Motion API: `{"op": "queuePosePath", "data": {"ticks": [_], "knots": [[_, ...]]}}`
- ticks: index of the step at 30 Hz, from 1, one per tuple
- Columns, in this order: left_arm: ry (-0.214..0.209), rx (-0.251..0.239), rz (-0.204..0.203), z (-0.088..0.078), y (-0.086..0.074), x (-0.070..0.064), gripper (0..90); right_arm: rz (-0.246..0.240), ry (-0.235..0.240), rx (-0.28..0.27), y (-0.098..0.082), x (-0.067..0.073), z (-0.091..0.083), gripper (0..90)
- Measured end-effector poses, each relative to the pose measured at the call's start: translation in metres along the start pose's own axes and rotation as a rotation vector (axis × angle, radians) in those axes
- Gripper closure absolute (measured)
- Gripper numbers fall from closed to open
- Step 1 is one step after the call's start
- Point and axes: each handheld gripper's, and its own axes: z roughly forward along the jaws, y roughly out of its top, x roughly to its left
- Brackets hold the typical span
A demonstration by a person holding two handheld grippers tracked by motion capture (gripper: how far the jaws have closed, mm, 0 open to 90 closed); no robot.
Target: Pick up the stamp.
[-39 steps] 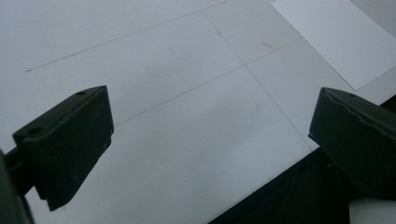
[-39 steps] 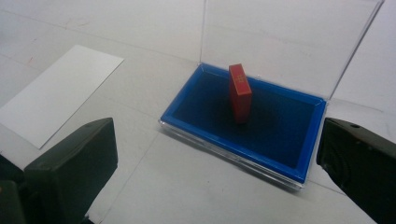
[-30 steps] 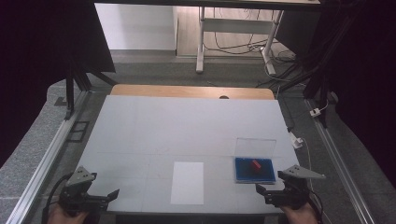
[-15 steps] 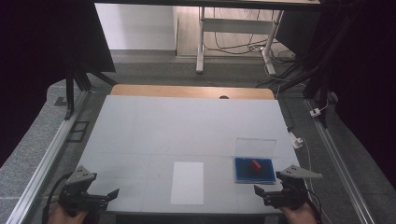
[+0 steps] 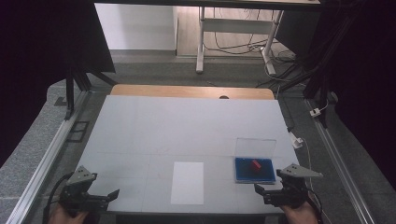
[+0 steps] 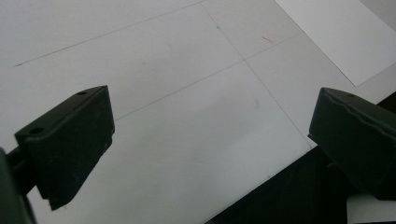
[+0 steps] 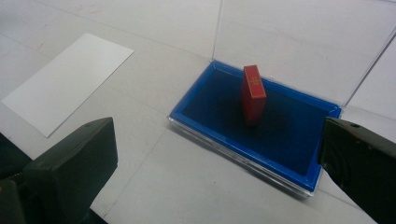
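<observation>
A shallow blue-lined case point(image 5: 243, 176) lies at the table's front right, and its clear lid point(image 5: 254, 146) stands upright behind it. Inside it a small red block point(image 5: 255, 164) stands on end. My right gripper point(image 5: 262, 193) hovers just in front of the case, open, with nothing between its jaws. The right gripper view looks over the case point(image 7: 280, 140), the red block point(image 7: 253, 95) and the lid point(image 7: 299, 42) past that gripper point(image 7: 219, 140). At the front left corner my left gripper point(image 5: 108, 198) is open and empty; its own view sets it point(image 6: 210, 126) above bare table.
A white sheet of paper point(image 5: 187, 183) lies flat at front centre, between the two grippers point(image 7: 65, 81) point(image 6: 345, 37). The white tabletop point(image 5: 187, 126) ends in a wooden strip point(image 5: 187, 91) at the far edge. Metal rails run along both sides.
</observation>
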Motion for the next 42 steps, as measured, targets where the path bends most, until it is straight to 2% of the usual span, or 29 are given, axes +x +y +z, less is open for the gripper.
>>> {"op": "queuePosePath", "data": {"ticks": [7, 12, 17, 26, 30, 36, 42], "knots": [[0.002, 0.010, 0.011, 0.001, 0.001, -0.001, 0.9, -0.014, 0.020, 0.012, 0.001, 0.001, 0.006, 0.0], [0.003, 0.012, 0.016, 0.001, 0.001, -0.002, 0.9, -0.030, 0.017, 0.013, 0.003, 0.001, 0.008, 0.0], [0.001, 0.013, 0.011, 0.002, 0.001, -0.001, 0.9, -0.013, 0.036, 0.007, 0.006, -0.002, 0.013, 0.0], [0.001, 0.017, 0.014, 0.002, 0.001, -0.001, 1.0, -0.011, 0.053, 0.032, 0.012, -0.005, 0.026, 0.0], [0.002, 0.017, 0.014, 0.002, 0.001, -0.001, 1.0, -0.016, 0.052, 0.040, 0.014, -0.006, 0.031, 0.0], [0.002, 0.018, 0.012, 0.003, 0.002, -0.001, 1.0, -0.050, 0.034, 0.078, 0.018, -0.006, 0.039, 0.0], [0.000, 0.019, 0.010, 0.003, 0.002, -0.001, 1.0, -0.049, 0.006, 0.108, 0.022, -0.012, 0.050, 0.0]]}}
